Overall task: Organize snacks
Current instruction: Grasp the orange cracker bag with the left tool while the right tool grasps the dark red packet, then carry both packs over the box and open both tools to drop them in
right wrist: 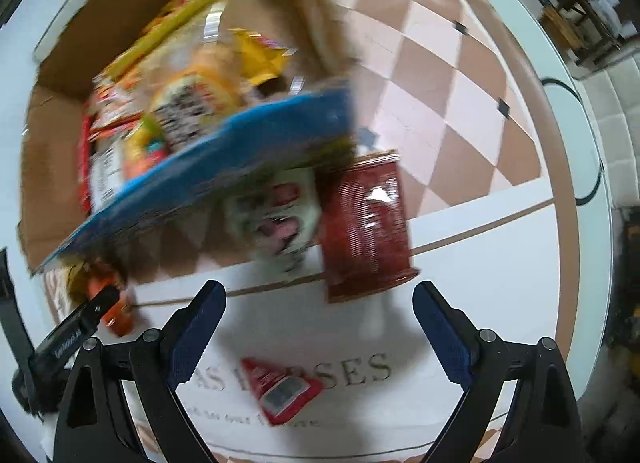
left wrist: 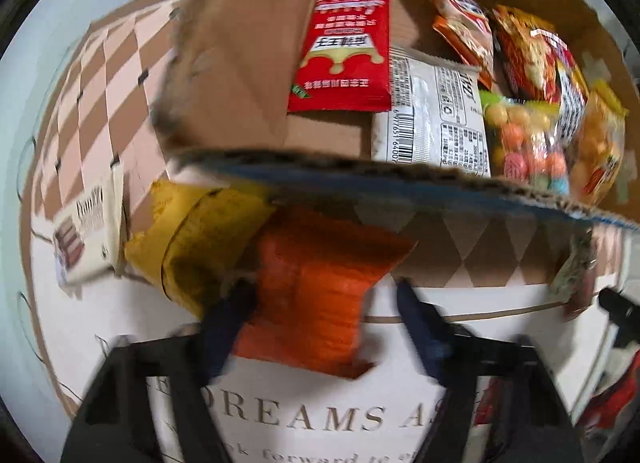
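**Inspection: snack packets in and around one cardboard box**

We took the cardboard box (left wrist: 248, 43) as our landmark. It was one open carton of brown corrugated board with a blue-faced flap, standing on a tablecloth (left wrist: 100, 75) checked in pink and tan diamonds with a white printed border.

Inside the box we counted at least five packets in the left wrist view: one flat red sachet (left wrist: 344, 47), one white wrapper with a barcode (left wrist: 432, 115), one clear bag of round coloured sweets (left wrist: 528, 147), and two or more glossy orange-and-yellow packets against the far wall. Blur prevented a firmer count.

Outside the box, along its near wall, we counted five: one crinkled orange packet (left wrist: 320, 295), one yellow packet (left wrist: 192, 239) touching it, one white rectangular packet (left wrist: 84, 235) beyond that, one ribbed dark-red packet (right wrist: 364, 227) at the flap's corner, and one pale printed packet (right wrist: 276, 219) beside it. A small red packet (right wrist: 280, 391) lay well apart on the white border.

The left gripper (left wrist: 324, 327) had its blue-padded jaws drawn in about the orange packet; whether both pads pressed it we could not tell. The right gripper (right wrist: 320, 327) stood spread wide, nothing between its fingers.
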Action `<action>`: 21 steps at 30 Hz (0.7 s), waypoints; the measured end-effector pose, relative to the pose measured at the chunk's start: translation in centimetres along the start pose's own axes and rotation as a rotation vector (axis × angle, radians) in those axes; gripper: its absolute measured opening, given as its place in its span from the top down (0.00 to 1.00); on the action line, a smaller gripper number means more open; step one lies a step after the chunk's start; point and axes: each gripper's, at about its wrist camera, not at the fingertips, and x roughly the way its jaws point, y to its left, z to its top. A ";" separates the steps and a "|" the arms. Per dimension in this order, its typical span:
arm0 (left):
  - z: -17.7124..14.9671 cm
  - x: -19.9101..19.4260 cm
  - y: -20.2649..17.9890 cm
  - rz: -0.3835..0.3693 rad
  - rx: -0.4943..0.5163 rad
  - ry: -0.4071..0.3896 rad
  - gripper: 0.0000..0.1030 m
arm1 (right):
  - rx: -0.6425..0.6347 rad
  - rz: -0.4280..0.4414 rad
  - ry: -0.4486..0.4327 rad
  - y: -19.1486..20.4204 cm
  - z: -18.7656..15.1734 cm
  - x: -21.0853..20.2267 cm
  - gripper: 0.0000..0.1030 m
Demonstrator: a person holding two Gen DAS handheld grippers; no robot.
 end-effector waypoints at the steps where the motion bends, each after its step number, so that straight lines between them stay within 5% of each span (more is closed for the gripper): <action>1: -0.1 0.0 -0.2 0.000 0.004 -0.002 0.50 | 0.019 -0.010 -0.003 -0.6 0.2 0.3 0.06; 11: -3.0 -0.3 -1.9 -0.001 -0.023 0.033 0.52 | 0.047 -0.039 -0.016 -3.0 1.8 2.9 0.08; 12: -3.6 -0.2 -2.1 -0.001 -0.024 0.038 0.52 | 0.037 -0.048 -0.019 -2.9 1.8 2.9 0.13; 14: -4.7 -0.3 -2.7 -0.001 -0.028 0.052 0.52 | 0.027 -0.055 -0.009 -3.0 1.8 3.1 0.37; 21: -8.2 -0.4 -3.9 -0.018 -0.039 0.093 0.52 | -0.079 -0.061 0.035 -2.0 -0.3 4.5 0.46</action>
